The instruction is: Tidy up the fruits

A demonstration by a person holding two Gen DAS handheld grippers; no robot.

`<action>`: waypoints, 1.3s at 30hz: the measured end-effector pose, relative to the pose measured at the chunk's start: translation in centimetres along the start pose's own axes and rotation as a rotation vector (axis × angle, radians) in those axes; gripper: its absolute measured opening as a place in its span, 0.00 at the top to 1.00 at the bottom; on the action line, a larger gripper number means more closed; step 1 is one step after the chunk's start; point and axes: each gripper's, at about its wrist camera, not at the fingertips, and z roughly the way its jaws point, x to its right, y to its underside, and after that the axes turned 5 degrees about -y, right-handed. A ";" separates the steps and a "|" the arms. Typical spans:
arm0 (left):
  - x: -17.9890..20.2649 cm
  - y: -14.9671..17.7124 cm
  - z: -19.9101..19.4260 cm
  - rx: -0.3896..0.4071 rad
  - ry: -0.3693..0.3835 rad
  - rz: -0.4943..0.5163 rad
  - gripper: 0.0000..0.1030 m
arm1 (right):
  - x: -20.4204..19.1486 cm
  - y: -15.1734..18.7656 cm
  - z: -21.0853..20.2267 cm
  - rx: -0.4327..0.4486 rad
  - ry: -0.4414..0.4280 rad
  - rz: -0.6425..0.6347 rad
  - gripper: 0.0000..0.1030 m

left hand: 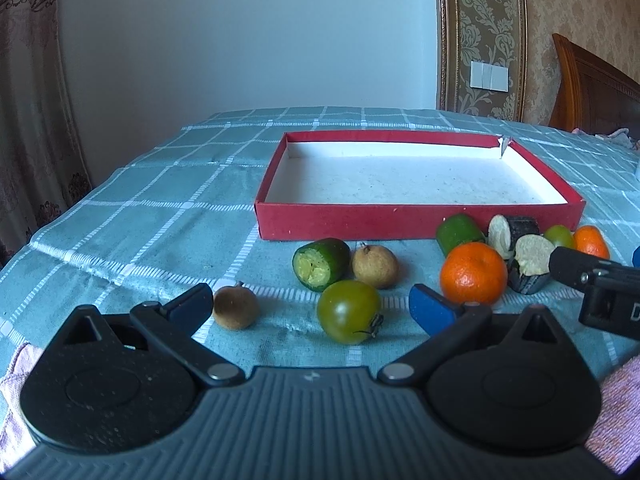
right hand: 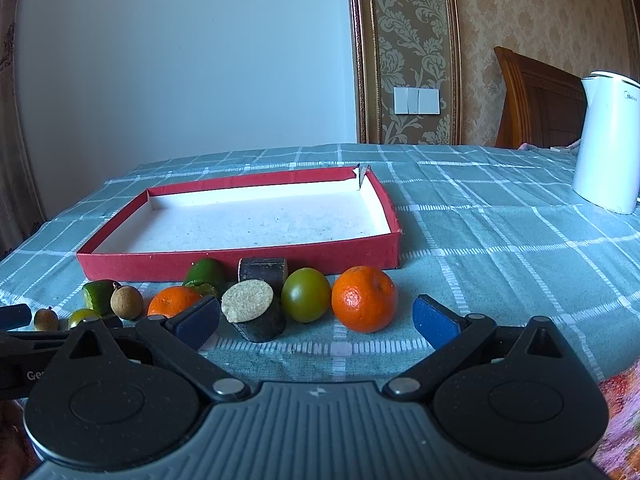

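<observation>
Both tongs, left point(left hand: 312, 304) & right point(right hand: 316, 320), gape wide, holding nothing; fruits sit on counter point(right hand: 500, 240) just in front of empty red tray point(right hand: 240, 258). Right tongs: straddle nearest mandarin point(right hand: 364, 298) w/ pads either side, squeeze softly, lift clear over tray wall.

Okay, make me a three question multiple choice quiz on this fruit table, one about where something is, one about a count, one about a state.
1. Where does the fruit lie?
A. inside the red tray
B. on the cloth in front of the red tray
C. behind the kettle

2. How many oranges show?
A. two
B. four
C. none

3. How do the right tool's jaws stand?
A. shut on an orange
B. shut on nothing
C. open

Answers: 1 B, the red tray holds nothing. 2 A, one orange at the right end, another orange further left. 3 C, the right tool has its jaws spread wide, gripping nothing.
</observation>
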 end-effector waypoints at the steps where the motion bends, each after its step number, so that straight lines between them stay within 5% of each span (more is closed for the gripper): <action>1: -0.2 0.0 0.1 -0.008 0.004 -0.009 0.00 | 0.1 0.0 0.0 0.000 -0.001 0.003 0.00; 7: -1.2 -0.1 0.9 -0.056 0.019 -0.075 0.00 | 0.0 0.0 0.1 -0.002 -0.004 0.003 0.00; 26: -1.0 0.1 1.1 -0.058 0.010 -0.070 0.00 | 2.0 -1.1 -1.0 -0.007 -0.095 0.054 0.00; 39: -1.1 0.2 1.0 -0.052 0.011 -0.078 0.00 | 6.2 -2.9 -3.8 0.004 -0.086 -0.059 0.00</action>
